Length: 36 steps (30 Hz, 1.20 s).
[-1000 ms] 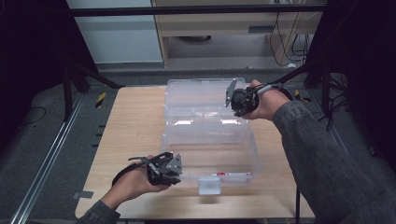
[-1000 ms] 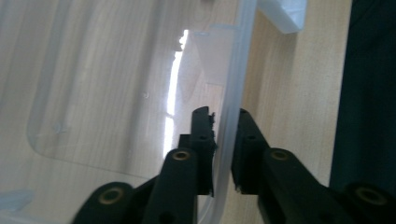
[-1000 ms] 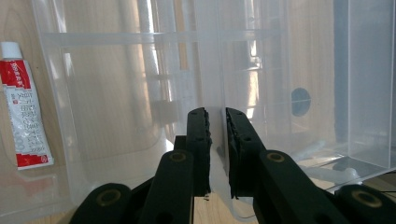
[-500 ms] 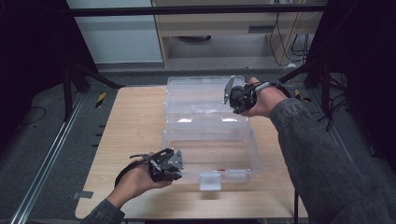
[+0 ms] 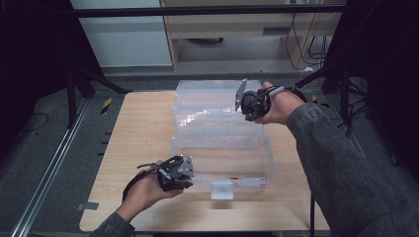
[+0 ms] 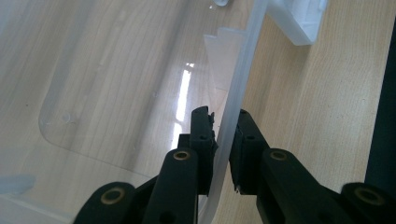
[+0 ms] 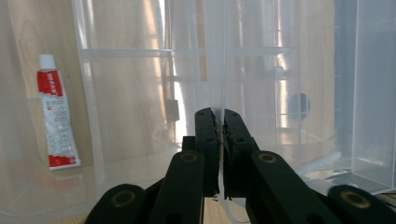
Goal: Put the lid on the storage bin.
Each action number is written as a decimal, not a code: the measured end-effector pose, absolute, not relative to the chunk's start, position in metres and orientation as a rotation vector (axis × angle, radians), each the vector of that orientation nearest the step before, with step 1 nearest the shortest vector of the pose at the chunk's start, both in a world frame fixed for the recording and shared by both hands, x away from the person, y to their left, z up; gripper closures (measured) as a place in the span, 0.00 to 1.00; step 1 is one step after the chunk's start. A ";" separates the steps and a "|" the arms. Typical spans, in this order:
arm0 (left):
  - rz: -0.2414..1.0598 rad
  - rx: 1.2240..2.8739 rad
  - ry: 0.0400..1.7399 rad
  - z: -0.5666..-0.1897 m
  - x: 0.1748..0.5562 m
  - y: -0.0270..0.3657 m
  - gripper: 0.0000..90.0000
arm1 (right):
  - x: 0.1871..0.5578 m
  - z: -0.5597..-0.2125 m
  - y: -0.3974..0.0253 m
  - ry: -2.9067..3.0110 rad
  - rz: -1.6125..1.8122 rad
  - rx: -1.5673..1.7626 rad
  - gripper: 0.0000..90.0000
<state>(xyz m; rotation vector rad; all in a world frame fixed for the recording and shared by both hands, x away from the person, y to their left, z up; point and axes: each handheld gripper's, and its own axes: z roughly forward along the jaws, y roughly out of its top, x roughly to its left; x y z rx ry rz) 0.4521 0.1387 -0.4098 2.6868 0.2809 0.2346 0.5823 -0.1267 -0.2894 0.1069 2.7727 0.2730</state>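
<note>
Holding a clear plastic storage box (image 5: 222, 148) by its rim on the desk (image 5: 138, 128).
Left claw (image 5: 184, 174) clamps the 7 o'clock rim, right claw (image 5: 243, 98) the 1 o'clock rim; thin, light, slippery walls probably flex.

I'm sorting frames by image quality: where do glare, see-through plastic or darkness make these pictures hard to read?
High view: the room around the table is dark, and the clear box shows pale reflections on its walls. Left gripper view: a bright streak of glare lies on the plastic beside the rim between the jaws. Right gripper view: layered clear walls stack reflections, yet the red and white tube reads sharply.
</note>
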 end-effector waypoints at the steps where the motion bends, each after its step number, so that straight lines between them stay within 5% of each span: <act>1: 0.235 2.687 0.281 -0.410 0.452 0.139 0.89 | 0.580 -0.289 -0.127 2.772 0.274 0.100 0.96; 36: 0.239 2.702 0.314 -0.411 0.451 0.135 0.86 | 0.518 -0.284 -0.136 2.722 0.335 0.034 0.96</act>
